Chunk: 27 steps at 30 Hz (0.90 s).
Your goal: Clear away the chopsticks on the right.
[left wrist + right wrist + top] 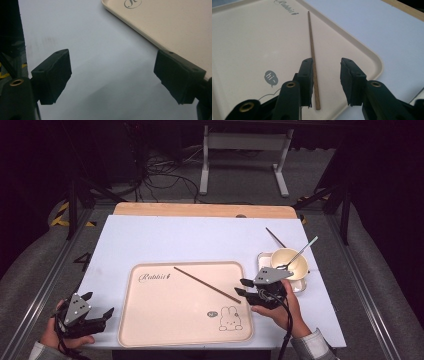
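A cream tray [165, 320] printed with a rabbit lies on the white table cover [200, 240]. One brown chopstick [207, 284] rests slantwise on the tray. My right gripper [241, 287] hovers over the chopstick's near end at the tray's right side. In the right gripper view the chopstick [312, 50] lies flat on the tray [249, 45] just beside one finger, and the right gripper [327, 75] is open with its pads not pressing on it. My left gripper [100, 303] stands open over the white cover left of the tray [175, 25], with nothing in the left gripper [112, 72].
A second brown chopstick [275, 237] lies on the cover at the back right. A cream bowl [289, 262] with a spoon [300, 254] in it sits on a white dish [264, 259] just right of the tray. The wooden table edge [200, 210] runs along the back.
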{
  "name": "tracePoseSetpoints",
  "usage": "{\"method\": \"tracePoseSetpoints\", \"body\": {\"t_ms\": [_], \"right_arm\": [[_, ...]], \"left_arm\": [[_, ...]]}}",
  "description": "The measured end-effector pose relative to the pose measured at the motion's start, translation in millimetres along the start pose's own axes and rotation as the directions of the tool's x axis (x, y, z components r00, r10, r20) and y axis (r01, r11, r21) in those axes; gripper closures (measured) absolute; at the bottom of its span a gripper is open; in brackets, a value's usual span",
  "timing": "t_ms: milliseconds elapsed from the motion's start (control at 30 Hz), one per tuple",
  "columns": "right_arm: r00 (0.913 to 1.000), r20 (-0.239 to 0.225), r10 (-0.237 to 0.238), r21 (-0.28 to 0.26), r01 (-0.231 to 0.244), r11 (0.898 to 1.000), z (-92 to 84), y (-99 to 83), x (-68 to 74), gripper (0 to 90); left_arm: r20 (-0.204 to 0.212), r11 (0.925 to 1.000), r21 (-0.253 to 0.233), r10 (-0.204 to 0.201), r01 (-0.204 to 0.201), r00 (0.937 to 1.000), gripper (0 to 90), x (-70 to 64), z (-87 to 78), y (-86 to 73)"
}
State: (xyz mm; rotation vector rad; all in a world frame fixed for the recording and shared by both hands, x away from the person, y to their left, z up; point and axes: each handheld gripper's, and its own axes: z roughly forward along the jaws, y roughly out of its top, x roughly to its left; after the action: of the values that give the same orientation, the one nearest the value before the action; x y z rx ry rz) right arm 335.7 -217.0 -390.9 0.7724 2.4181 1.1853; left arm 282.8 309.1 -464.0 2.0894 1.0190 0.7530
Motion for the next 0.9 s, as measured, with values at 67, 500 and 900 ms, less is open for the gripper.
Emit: {"method": "tracePoseSetpoints", "body": {"t_ms": [67, 500, 900], "right_arm": [[1.0000, 0.009, 0.000, -0.013, 0.000, 1.000, -4.8, 0.6, -1.5, 61.9], [0.9937, 0.104, 0.040, -0.078, -0.032, 0.996, -42.9, 0.2, -22.1, 60.1], [0.9760, 0.194, 0.099, -0.139, -0.072, 0.988, -75.7, -4.3, -38.1, 57.9]], "left_arm": [[-0.001, 1.0000, 0.002, 0.000, 0.000, 1.0000, 15.4, 0.2, 0.5, 0.0], [0.000, 1.0000, 0.000, 0.006, -0.006, 1.0000, 15.2, 1.2, 1.2, 1.6], [-0.005, 0.9999, 0.003, 0.017, -0.017, 0.9999, 14.9, 2.5, -0.4, 1.0]]}}
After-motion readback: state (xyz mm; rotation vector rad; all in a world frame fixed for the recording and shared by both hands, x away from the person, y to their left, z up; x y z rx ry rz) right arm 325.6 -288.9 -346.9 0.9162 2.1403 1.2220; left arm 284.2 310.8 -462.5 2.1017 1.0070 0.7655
